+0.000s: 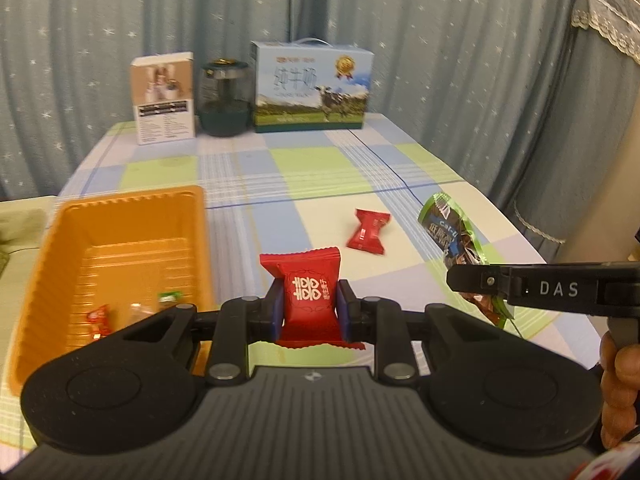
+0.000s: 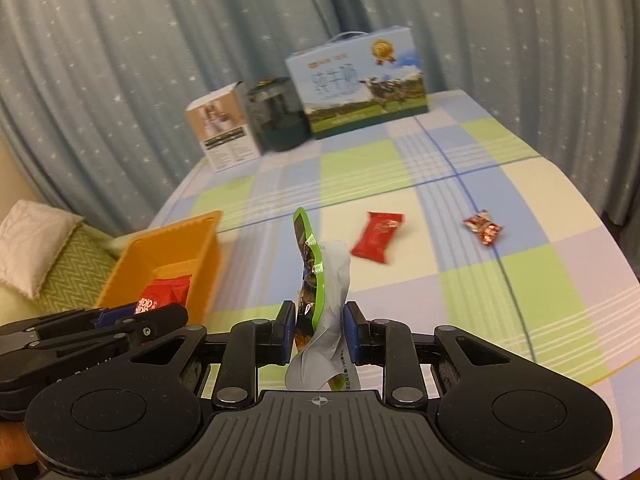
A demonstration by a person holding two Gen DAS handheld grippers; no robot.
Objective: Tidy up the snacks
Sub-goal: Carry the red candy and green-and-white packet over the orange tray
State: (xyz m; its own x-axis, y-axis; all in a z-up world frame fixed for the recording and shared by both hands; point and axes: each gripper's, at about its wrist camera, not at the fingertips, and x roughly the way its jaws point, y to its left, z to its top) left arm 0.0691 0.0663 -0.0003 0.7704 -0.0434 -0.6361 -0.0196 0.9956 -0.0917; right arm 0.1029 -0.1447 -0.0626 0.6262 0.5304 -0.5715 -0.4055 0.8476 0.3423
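Right gripper (image 2: 316, 334): jaws closed on a green-edged foil snack pouch (image 2: 320, 280), held upright and crumpled. Orange plastic tray (image 2: 168, 248) lies left of the pouch, at the edge of the checked bench (image 2: 500, 300). Left gripper (image 2: 116, 316) holds a red candy packet (image 2: 166, 290) before the tray. Beyond the pouch on the right: a red wrapped candy (image 2: 376, 236), then a small red-and-silver candy (image 2: 483, 228). Milk carton box (image 2: 356, 86) stands behind.

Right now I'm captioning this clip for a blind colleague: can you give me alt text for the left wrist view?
The left gripper is clamped on a red candy packet above a checked tablecloth, beside an orange tray holding a few small sweets. To the right, the right gripper pinches a green-edged snack pouch; another red candy lies on the cloth.
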